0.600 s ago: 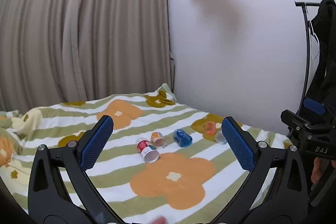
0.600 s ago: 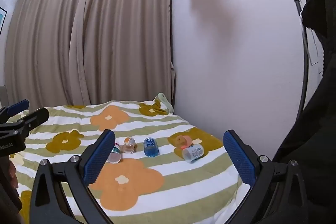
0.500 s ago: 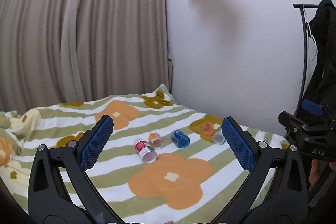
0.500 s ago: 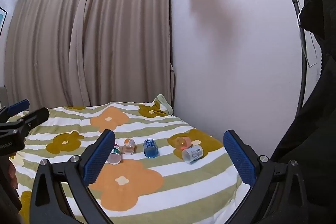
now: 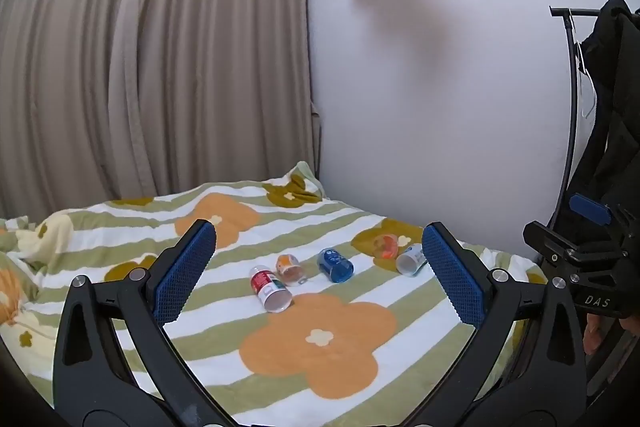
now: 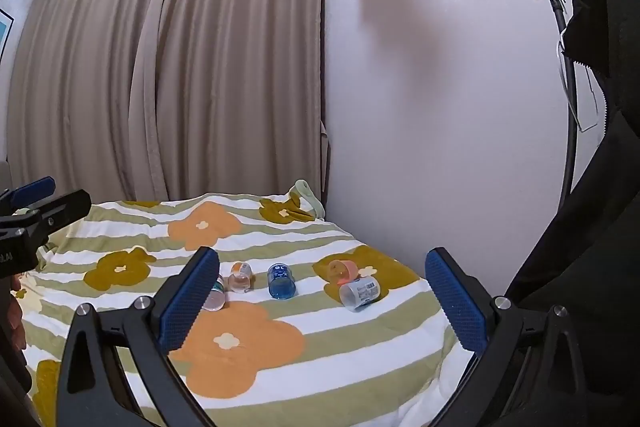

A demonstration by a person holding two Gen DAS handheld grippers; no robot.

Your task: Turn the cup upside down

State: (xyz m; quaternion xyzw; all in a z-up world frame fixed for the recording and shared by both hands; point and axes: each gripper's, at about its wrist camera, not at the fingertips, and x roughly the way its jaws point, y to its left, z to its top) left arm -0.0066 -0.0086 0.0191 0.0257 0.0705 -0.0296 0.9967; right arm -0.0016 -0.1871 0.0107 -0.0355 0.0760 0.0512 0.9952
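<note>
Several small cups lie on their sides in a row on the flowered bed cover [image 5: 320,359]. From left to right they are a red-and-white cup [image 5: 270,289], a clear orange-printed cup [image 5: 291,269], a blue cup [image 5: 335,265], an orange cup [image 5: 386,246] and a clear cup with a white label [image 5: 410,259]. In the right wrist view the same row shows: blue cup [image 6: 281,281], orange cup [image 6: 342,271], labelled cup [image 6: 359,293]. My left gripper [image 5: 316,277] is open and empty, well short of the cups. My right gripper [image 6: 320,303] is open and empty too.
Beige curtains [image 5: 152,67] hang behind the bed and a white wall [image 5: 440,107] runs along its right side. A coat rack with a dark coat [image 5: 608,99] stands at the right. The right gripper's body [image 5: 584,267] shows at the left wrist view's right edge.
Both grippers have drifted slightly; the cups sit a little lower and nearer in the views. Nothing on the bed has moved and both grippers stay open.
</note>
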